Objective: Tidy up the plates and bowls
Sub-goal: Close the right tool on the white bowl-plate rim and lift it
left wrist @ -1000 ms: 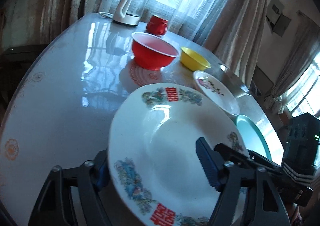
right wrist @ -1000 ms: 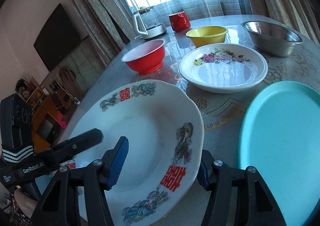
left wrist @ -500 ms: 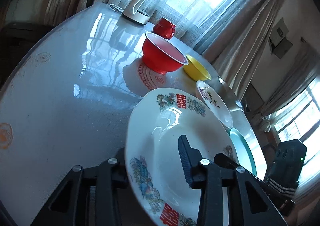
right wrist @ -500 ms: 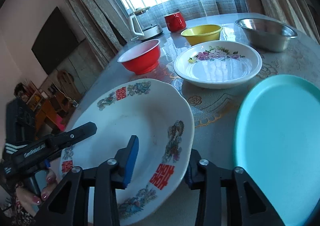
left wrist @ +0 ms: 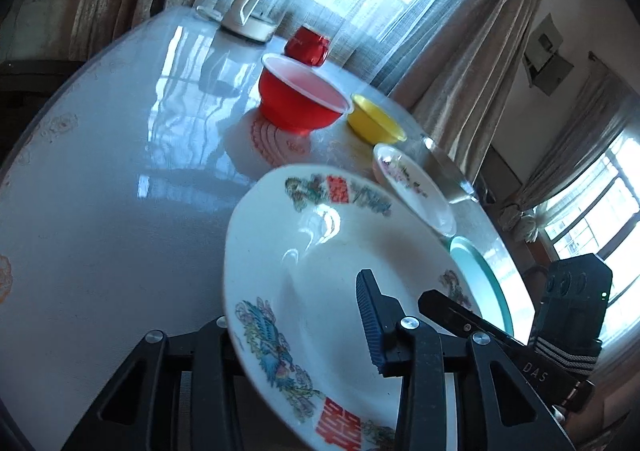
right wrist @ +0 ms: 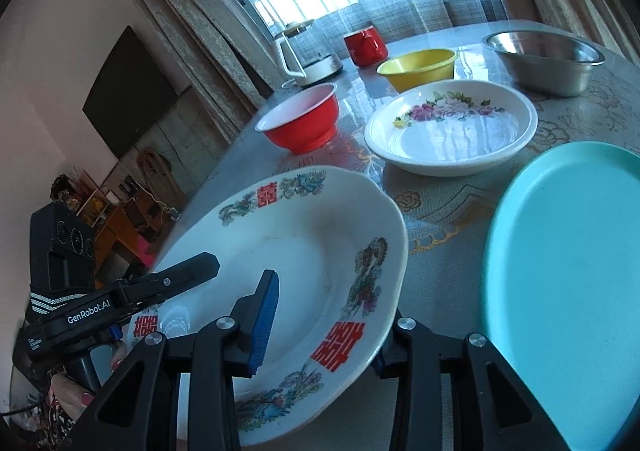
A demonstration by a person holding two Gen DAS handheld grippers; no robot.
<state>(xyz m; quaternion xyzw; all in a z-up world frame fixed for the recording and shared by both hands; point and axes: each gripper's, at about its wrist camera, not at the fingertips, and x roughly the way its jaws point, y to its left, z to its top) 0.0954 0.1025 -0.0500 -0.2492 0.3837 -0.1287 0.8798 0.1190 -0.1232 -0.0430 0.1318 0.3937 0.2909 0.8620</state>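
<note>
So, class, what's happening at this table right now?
A person holds a gripper in each hand, and both have just closed on the big white plate with red characters. The left gripper clamps one rim, the right gripper the opposite. The teal plate, flowered dish and bowls lie untouched.

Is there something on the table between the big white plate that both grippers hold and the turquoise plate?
Nothing visible. The big white plate and the turquoise plate are neighbours, with only bare tablecloth between. The flowered dish stands farther back.

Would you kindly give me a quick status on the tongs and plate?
Both tongs, left and right, clamped on the dragon-phoenix plate. Teal plate close beside it.
</note>
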